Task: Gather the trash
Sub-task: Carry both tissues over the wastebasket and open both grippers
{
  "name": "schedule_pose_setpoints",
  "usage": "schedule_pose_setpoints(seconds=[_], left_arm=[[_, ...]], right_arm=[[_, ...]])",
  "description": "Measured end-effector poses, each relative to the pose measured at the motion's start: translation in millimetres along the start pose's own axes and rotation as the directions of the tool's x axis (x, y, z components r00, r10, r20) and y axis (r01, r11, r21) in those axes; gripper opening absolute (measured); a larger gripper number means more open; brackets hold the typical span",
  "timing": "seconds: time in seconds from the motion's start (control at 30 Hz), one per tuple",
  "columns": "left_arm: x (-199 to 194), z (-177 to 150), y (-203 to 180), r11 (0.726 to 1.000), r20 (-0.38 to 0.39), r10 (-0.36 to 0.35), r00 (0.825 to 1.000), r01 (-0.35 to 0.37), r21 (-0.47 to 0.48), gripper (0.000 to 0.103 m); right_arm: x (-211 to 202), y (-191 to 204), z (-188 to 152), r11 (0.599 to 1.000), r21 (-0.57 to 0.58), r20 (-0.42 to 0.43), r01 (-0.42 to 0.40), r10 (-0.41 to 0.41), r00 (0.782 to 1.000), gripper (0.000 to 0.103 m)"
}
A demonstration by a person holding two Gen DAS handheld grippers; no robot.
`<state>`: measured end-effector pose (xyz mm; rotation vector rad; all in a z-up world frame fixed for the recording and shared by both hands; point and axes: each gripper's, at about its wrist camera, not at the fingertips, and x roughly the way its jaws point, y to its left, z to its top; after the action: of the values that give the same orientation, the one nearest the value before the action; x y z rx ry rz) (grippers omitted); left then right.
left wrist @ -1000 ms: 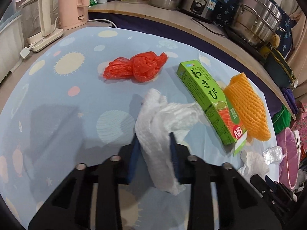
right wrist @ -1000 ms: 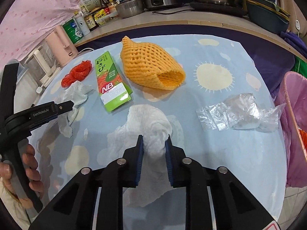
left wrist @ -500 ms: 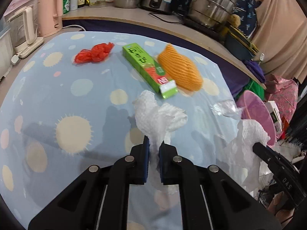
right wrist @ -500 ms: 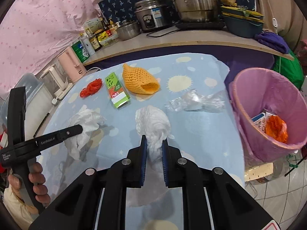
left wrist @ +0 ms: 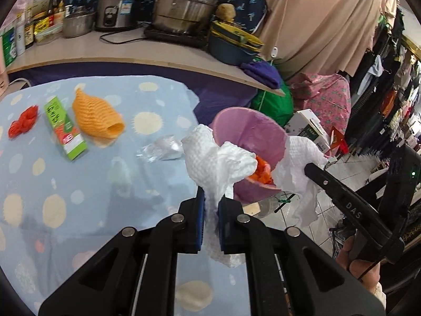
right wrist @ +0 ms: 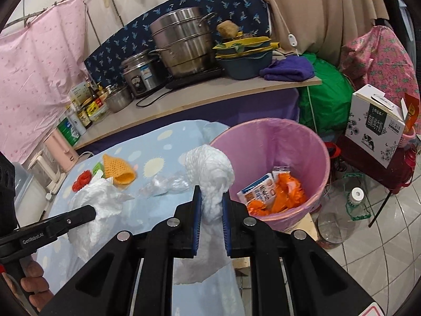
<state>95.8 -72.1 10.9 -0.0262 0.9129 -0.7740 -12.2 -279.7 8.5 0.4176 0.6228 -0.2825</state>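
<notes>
My left gripper (left wrist: 210, 205) is shut on a crumpled white paper towel (left wrist: 213, 160) and holds it above the table's right edge, beside the pink trash bin (left wrist: 263, 134). My right gripper (right wrist: 211, 200) is shut on a second white paper towel (right wrist: 210, 166), held up next to the pink trash bin's rim (right wrist: 297, 129). The bin holds orange wrappers (right wrist: 286, 194) and a small carton. Each gripper also shows in the other's view, the right (left wrist: 310, 168) and the left (right wrist: 92, 210).
On the blue spotted tablecloth (left wrist: 79, 184) lie a clear plastic wrapper (left wrist: 160, 148), an orange foam net (left wrist: 97, 115), a green box (left wrist: 64, 129) and a red bag (left wrist: 23, 121). A counter with pots (left wrist: 184, 8) runs behind. A plastic bottle (right wrist: 342, 216) stands on the floor.
Both grippers have lifted their paper towels off the table and carried them right, toward the pink bin. The bin now fills much more of both views.
</notes>
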Motion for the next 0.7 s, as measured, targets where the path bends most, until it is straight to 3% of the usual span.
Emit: schedule_pose_setpoints(seconds=[0.33, 0.7], left_arm=[[73.3, 43.1, -72.3, 0.995, -0.015, -0.046, 0.999, 0.047, 0.084, 0.008], [132.7, 59.2, -92.5, 0.992, -0.049, 0.008, 0.999, -0.002, 0.124, 0.008]], right_arm=[[22.0, -61.6, 33.6, 0.996, 0.062, 0.034, 0.060, -0.062, 0.998, 0.014], [68.2, -91.9, 43.0, 0.993, 0.078, -0.018, 0.092, -0.091, 0.996, 0.014]])
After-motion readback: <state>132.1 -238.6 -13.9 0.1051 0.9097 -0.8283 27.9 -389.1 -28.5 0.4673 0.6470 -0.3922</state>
